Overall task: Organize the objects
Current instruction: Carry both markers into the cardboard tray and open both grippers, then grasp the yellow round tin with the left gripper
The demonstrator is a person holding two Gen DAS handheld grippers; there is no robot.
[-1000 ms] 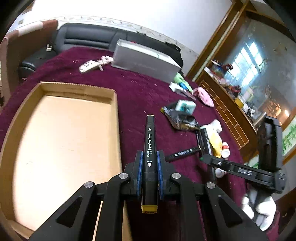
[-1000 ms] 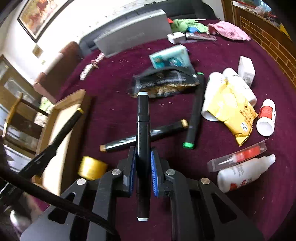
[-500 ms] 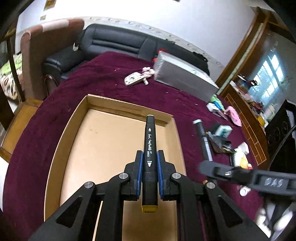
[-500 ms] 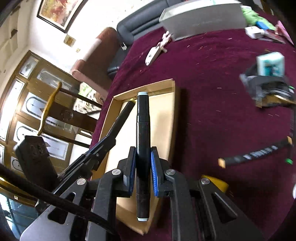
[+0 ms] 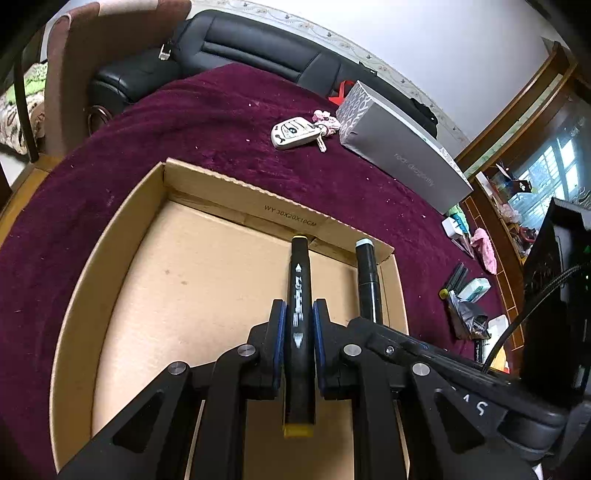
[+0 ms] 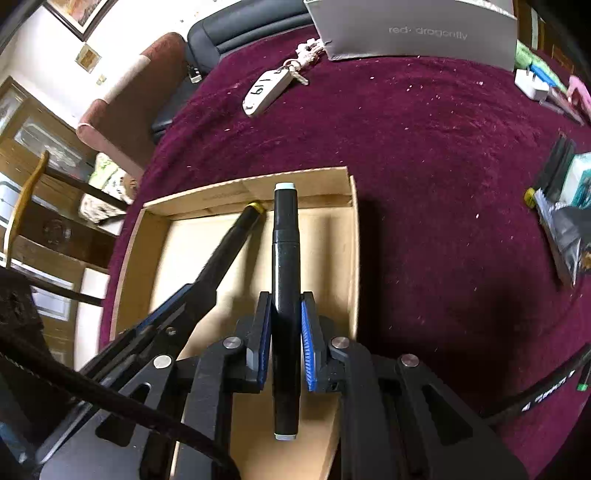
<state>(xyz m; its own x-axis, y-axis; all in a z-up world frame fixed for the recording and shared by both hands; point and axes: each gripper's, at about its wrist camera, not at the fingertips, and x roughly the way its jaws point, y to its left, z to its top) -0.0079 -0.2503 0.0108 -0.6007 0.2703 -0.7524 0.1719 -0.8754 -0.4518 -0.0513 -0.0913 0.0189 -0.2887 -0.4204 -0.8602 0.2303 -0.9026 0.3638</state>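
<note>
now both grippers hover over the cardboard box [image 5: 110,258] on the worktop: left gripper [image 5: 298,325] jaws clamped on a yellow-capped marker [image 5: 300,295], right gripper [image 6: 283,325] jaws clamped on a pale-capped marker [image 6: 284,258], near the box's far right corner.

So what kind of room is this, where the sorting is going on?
Most likely a home living room: a black leather sofa stands behind the maroon-covered table, a framed picture hangs on the wall, and keys lie among household clutter.
</note>
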